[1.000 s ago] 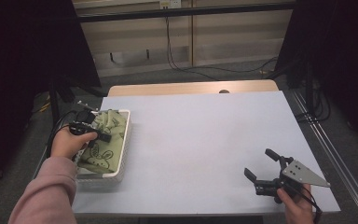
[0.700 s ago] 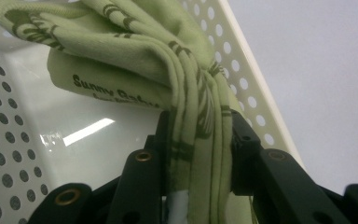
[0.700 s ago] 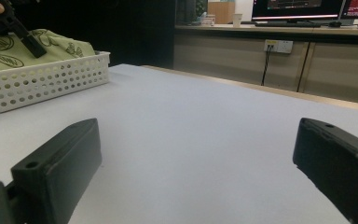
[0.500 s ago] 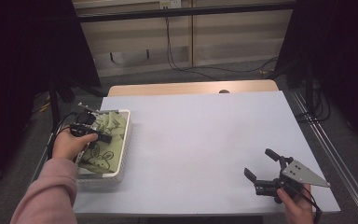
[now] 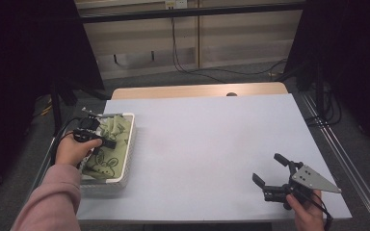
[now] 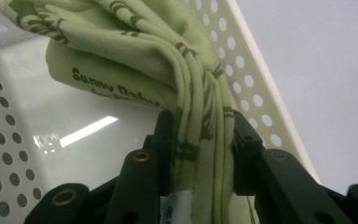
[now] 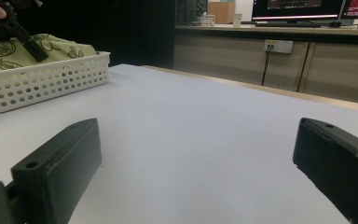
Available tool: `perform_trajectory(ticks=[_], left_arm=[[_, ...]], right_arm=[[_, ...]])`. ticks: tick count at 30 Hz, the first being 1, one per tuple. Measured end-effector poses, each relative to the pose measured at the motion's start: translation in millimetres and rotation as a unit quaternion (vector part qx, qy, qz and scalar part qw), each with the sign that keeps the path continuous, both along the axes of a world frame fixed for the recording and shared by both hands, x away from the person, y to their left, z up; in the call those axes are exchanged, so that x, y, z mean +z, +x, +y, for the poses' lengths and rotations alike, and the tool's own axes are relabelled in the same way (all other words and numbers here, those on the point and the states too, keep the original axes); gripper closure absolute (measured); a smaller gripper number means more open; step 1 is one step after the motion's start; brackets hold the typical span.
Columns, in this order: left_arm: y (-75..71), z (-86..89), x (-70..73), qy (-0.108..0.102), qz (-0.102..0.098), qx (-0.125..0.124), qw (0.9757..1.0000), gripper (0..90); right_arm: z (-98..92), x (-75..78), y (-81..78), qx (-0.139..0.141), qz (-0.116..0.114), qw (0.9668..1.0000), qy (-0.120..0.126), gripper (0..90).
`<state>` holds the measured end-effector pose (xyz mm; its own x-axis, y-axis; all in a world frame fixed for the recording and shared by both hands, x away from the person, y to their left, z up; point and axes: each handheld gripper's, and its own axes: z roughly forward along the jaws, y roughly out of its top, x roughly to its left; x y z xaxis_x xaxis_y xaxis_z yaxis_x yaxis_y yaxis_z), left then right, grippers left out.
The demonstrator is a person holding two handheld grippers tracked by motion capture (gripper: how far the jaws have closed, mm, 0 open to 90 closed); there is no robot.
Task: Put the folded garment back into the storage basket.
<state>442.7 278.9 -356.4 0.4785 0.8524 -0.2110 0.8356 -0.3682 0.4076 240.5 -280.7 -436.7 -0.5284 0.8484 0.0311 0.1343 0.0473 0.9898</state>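
The left gripper [image 5: 107,143] reaches into the white basket [image 5: 129,144], jaws clamped on bunched green cloth [image 6: 196,116]. The right gripper [image 5: 269,169] rests low near the table's [image 5: 207,144] corner, jaws spread wide

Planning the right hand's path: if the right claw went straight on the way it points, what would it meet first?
Probably nothing near: the open right claw faces bare table. Farther along, the white basket lies left of its line, though depth is unclear.

Left gripper [image 5: 110,143] is now drawn back toward the near side of the white basket [image 5: 129,144], jaws clamped on a bunched fold of the green cloth [image 5: 108,154]. Cloth is pulled up and gathered where it lay flatter before; left hand [image 5: 72,149] sits slightly nearer.
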Motion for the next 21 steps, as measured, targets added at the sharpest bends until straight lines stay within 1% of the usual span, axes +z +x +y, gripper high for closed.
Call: perform_trajectory(ticks=[1, 2, 3, 4, 6, 7, 8, 9, 10, 12, 13, 14, 15, 16, 17, 18, 19, 20, 21], left_arm=[[-0.2, -0.1, -0.6, 0.002, -0.002, 0.000, 1.0000, 69.3], [-1.1, -1.2, -1.3, 0.001, -0.004, 0.009, 1.0000, 69.1], [-0.9, -0.6, -1.7, 0.003, -0.005, 0.006, 1.0000, 69.1], [-1.1, -0.3, -2.0, 0.000, -0.001, 0.007, 1.0000, 69.1], [-1.4, 0.6, -2.7, 0.002, 0.001, 0.005, 1.0000, 68.9], [-2.0, 0.0, -4.0, -0.010, 0.004, 0.012, 0.9999, 68.9], [-1.3, 1.6, -4.1, -0.002, 0.000, 0.005, 1.0000, 68.7], [-2.3, 1.0, -5.0, -0.004, -0.001, 0.014, 0.9999, 68.5], [-1.8, 2.5, -4.8, -0.004, -0.004, 0.010, 0.9999, 68.0], [-2.2, 4.2, -4.3, -0.001, -0.006, 0.011, 0.9999, 66.9], [-2.9, 4.2, -4.4, -0.002, -0.008, 0.016, 0.9998, 66.1], [-3.8, 3.9, -5.2, -0.012, -0.001, 0.022, 0.9997, 65.9], [-3.8, 5.3, -4.9, -0.009, -0.001, 0.019, 0.9998, 65.6], [-4.0, 6.3, -5.0, 0.000, -0.012, 0.021, 0.9997, 65.1], [-4.6, 7.1, -4.8, -0.008, -0.003, 0.020, 0.9998, 65.0], [-4.2, 8.5, -5.4, -0.003, -0.012, 0.019, 0.9997, 64.8], [-4.3, 9.9, -4.9, -0.001, -0.011, 0.018, 0.9998, 64.5], [-5.0, 10.0, -5.4, -0.008, -0.006, 0.024, 0.9997, 64.4], [-5.2, 11.0, -4.8, -0.005, -0.009, 0.025, 0.9996, 64.1]], right_arm=[[0.0, 0.0, 0.0, 0.000, 0.000, 1.0000, 0.000, 0.6], [0.0, 0.0, 0.1, 0.000, 0.000, 1.0000, 0.000, 0.6], [0.0, 0.0, 0.1, 0.000, 0.000, 1.0000, 0.000, 0.6], [0.0, 0.1, 0.1, 0.000, 0.000, 1.0000, 0.000, 0.6], [0.0, 0.0, 0.0, 0.000, 0.000, 1.0000, 0.000, 0.6], [0.2, 0.1, 0.0, -0.001, 0.000, 1.0000, 0.001, 0.6], [0.2, 0.1, 0.0, -0.001, 0.000, 1.0000, 0.001, 0.6], [0.0, 0.0, 0.0, 0.000, 0.000, 1.0000, 0.000, 0.6], [0.0, 0.0, 0.0, -0.001, 0.000, 1.0000, 0.000, 0.6], [0.2, 0.1, 0.2, -0.002, 0.000, 1.0000, 0.001, 0.6], [0.5, 0.1, 0.2, -0.002, 0.000, 1.0000, 0.002, 0.6], [0.6, 0.1, 0.3, -0.002, 0.000, 1.0000, 0.002, 0.6], [0.6, 0.2, 0.3, -0.002, 0.001, 1.0000, 0.000, 0.6], [0.9, 0.3, 0.4, -0.003, 0.001, 1.0000, 0.002, 0.6], [1.2, 0.2, 0.5, -0.003, 0.002, 1.0000, 0.002, 0.6], [1.2, 0.1, 0.9, -0.001, 0.001, 1.0000, 0.000, 0.6], [1.4, 0.0, 1.0, -0.002, 0.002, 1.0000, 0.001, 0.6], [1.1, -0.1, 1.1, -0.001, 0.001, 1.0000, 0.000, 0.6], [0.8, -0.1, 1.1, -0.003, 0.002, 1.0000, 0.001, 0.6]])
